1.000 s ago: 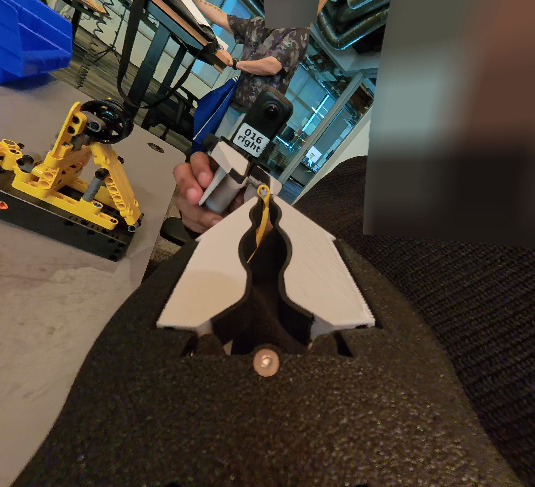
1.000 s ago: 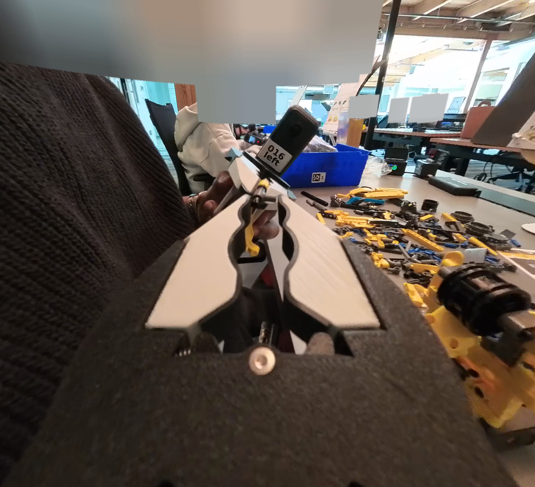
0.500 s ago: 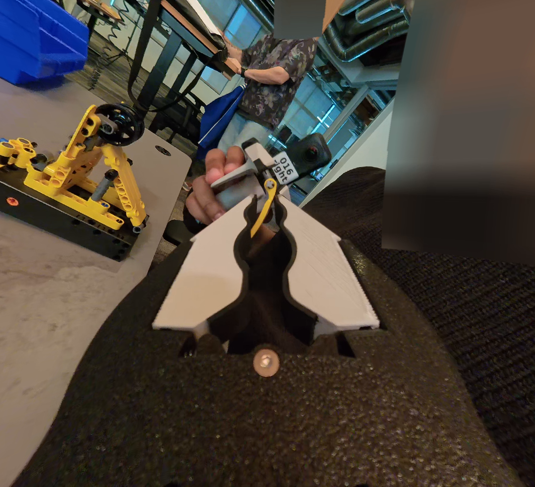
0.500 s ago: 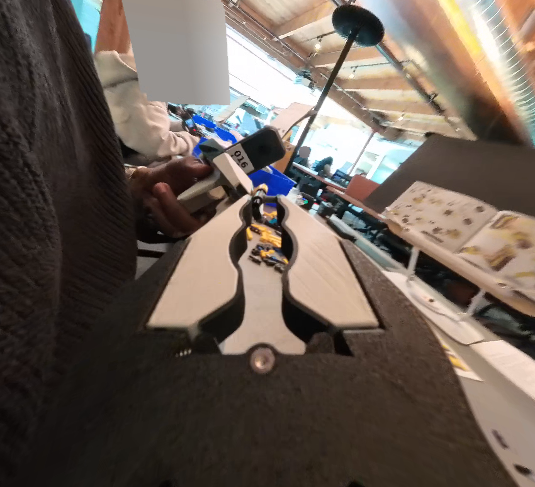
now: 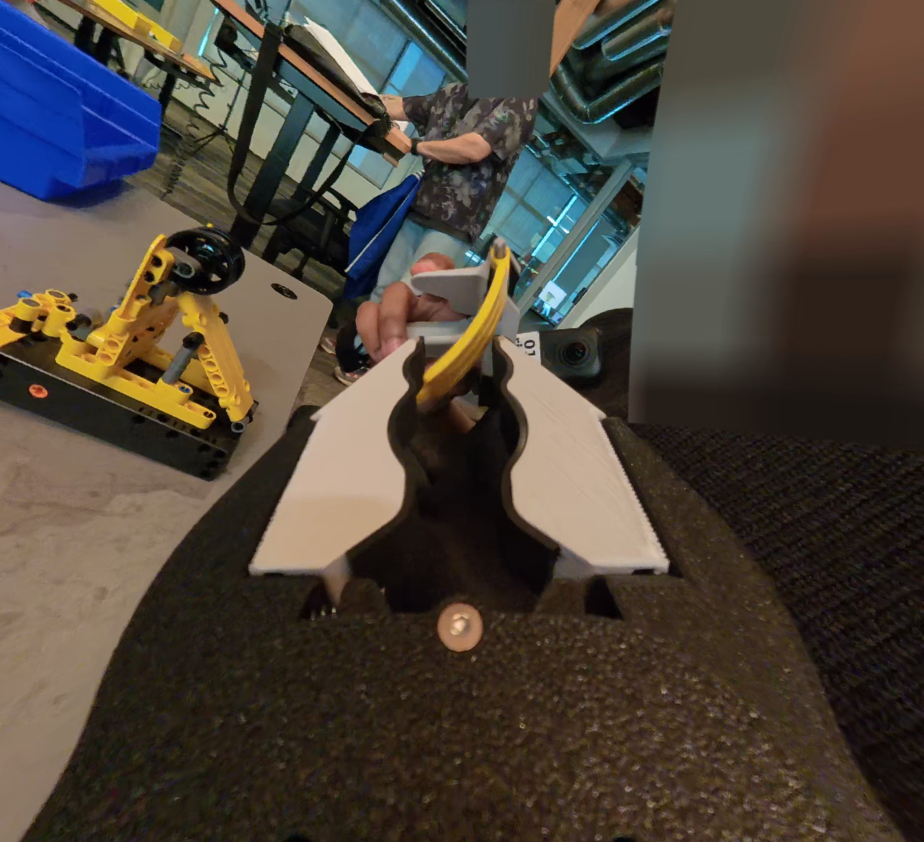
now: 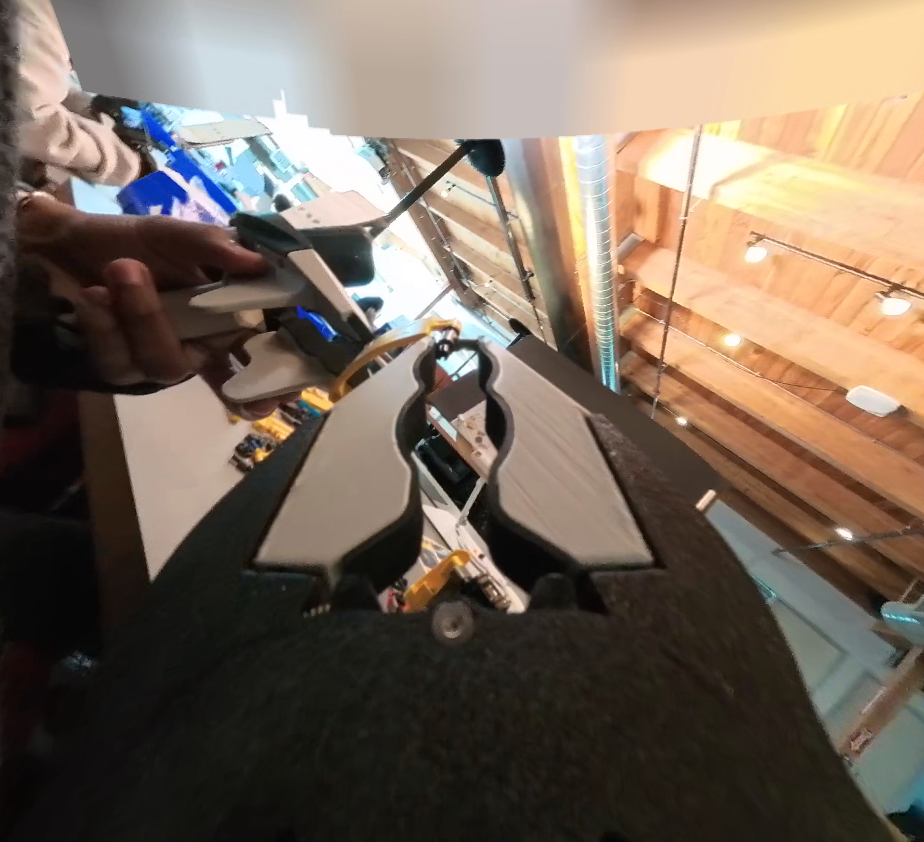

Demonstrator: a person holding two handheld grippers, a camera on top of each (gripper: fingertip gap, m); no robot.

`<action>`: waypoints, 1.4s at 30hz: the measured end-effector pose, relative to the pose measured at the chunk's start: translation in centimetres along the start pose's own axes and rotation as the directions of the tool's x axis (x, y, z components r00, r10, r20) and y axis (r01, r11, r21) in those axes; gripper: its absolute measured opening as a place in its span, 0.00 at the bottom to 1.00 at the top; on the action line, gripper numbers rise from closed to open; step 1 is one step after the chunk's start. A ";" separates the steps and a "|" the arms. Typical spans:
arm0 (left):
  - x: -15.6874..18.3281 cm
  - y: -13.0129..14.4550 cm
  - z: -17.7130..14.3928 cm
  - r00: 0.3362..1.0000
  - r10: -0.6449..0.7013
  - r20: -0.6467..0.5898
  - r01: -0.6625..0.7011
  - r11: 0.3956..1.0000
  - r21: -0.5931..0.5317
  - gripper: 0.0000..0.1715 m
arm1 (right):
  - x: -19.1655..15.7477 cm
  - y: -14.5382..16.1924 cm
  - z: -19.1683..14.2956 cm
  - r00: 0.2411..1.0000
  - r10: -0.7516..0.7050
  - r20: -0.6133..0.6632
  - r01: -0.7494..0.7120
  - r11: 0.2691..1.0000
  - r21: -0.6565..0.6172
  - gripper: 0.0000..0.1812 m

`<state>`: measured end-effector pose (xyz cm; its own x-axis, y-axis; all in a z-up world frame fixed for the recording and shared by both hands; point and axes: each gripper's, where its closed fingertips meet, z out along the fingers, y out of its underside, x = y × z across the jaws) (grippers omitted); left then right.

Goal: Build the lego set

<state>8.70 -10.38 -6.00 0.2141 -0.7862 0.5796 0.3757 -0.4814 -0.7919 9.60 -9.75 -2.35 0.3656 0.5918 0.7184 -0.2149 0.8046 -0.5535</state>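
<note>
A curved yellow piece (image 5: pixel 475 323) is clamped at its lower end between the fingers of my left gripper (image 5: pixel 457 350). It arcs up and away to a small grey pin (image 5: pixel 498 249) at its far end. My right gripper (image 6: pixel 452 345), held in a hand, is turned on its side and is shut on that pin (image 6: pixel 447 337). In the right wrist view the yellow piece (image 6: pixel 380 348) runs left from the pin to the left gripper's fingers (image 6: pixel 270 380). Both grippers are held in the air, tip to tip, close to a dark knitted garment (image 5: pixel 800 568).
A yellow beam model with a black wheel (image 5: pixel 125 348) stands on a black base on the grey table (image 5: pixel 75 543), left of my left gripper. A blue bin (image 5: pixel 65 128) is behind it. A person (image 5: pixel 465 153) stands at a far desk. Loose parts (image 6: pixel 260 443) lie on the table. The left gripper's tips are roughly 4 cm from the right gripper's.
The right gripper has rolled onto its side and its view has swung up to the ceiling. The yellow piece has turned with it and now arcs up and to the right.
</note>
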 end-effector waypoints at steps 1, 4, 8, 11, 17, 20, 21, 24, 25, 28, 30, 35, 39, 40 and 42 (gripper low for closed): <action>0.0 -0.1 -0.1 1.000 0.015 0.013 -0.015 1.000 -0.001 0.16 | 0.4 -0.1 -0.1 1.000 0.010 -0.019 -0.009 1.000 0.009 0.08; 0.1 -0.5 -0.5 0.998 0.042 0.041 -0.042 0.999 -0.002 0.16 | 1.4 -0.4 -0.4 0.997 0.016 -0.070 -0.015 1.000 0.022 0.09; -0.3 -1.3 -1.4 0.993 0.078 0.091 -0.079 0.997 0.002 0.17 | 2.7 -0.8 -0.9 0.992 0.026 -0.120 -0.021 0.999 0.043 0.08; -1.6 -2.3 -2.6 0.978 0.107 0.178 -0.110 0.994 0.010 0.17 | 3.3 -0.9 -1.1 0.989 0.041 -0.145 -0.033 0.998 0.059 0.08; -7.7 -3.7 -7.2 0.799 0.231 0.555 -0.221 0.972 -0.085 0.16 | 4.0 -0.4 -1.5 0.985 0.038 -0.166 -0.031 0.998 0.049 0.08; -10.3 -4.5 -10.2 0.662 0.250 0.706 -0.232 0.965 -0.124 0.16 | 4.5 0.0 -1.7 0.981 0.074 -0.179 -0.065 0.996 0.057 0.08; -10.7 -4.7 -10.8 0.633 0.259 0.729 -0.237 0.962 -0.135 0.16 | 4.7 0.1 -1.8 0.979 0.089 -0.184 -0.079 0.995 0.059 0.08; -11.4 -4.7 -11.6 0.594 0.273 0.757 -0.236 0.958 -0.160 0.16 | 5.4 0.4 -2.1 0.972 0.125 -0.197 -0.113 0.991 0.070 0.08; -11.8 -4.6 -11.8 0.576 0.278 0.769 -0.228 0.958 -0.175 0.16 | 5.6 0.6 -2.2 0.971 0.133 -0.201 -0.121 0.990 0.072 0.08; -13.5 -4.1 -13.0 0.483 0.315 0.817 -0.198 0.948 -0.248 0.16 | 5.9 0.9 -2.4 0.967 0.147 -0.209 -0.133 0.988 0.076 0.08; -14.1 -4.1 -13.6 0.435 0.345 0.832 -0.195 0.938 -0.287 0.16 | 6.0 1.0 -2.4 0.966 0.146 -0.211 -0.133 0.988 0.075 0.08; -14.2 -5.2 -15.0 0.364 0.354 0.861 -0.226 0.931 -0.287 0.16 | 6.0 1.4 -2.7 0.963 0.163 -0.213 -0.150 0.986 0.077 0.08; -13.9 -5.4 -16.4 0.350 0.318 0.881 -0.222 0.942 -0.252 0.16 | 5.7 1.9 -2.8 0.960 0.196 -0.202 -0.182 0.980 0.086 0.08; -13.8 -5.4 -16.8 0.339 0.316 0.886 -0.218 0.943 -0.252 0.16 | 5.6 2.0 -2.8 0.959 0.202 -0.198 -0.188 0.978 0.088 0.08; -13.7 -5.1 -17.5 0.324 0.314 0.892 -0.208 0.944 -0.257 0.16 | 5.4 2.1 -2.8 0.957 0.217 -0.191 -0.202 0.975 0.093 0.08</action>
<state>-11.97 -3.94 -13.26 0.9920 -0.0604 0.1107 0.0786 -0.3902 -0.9174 13.63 -5.00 -0.81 0.4767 0.7317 0.4871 -0.3673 0.6693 -0.6459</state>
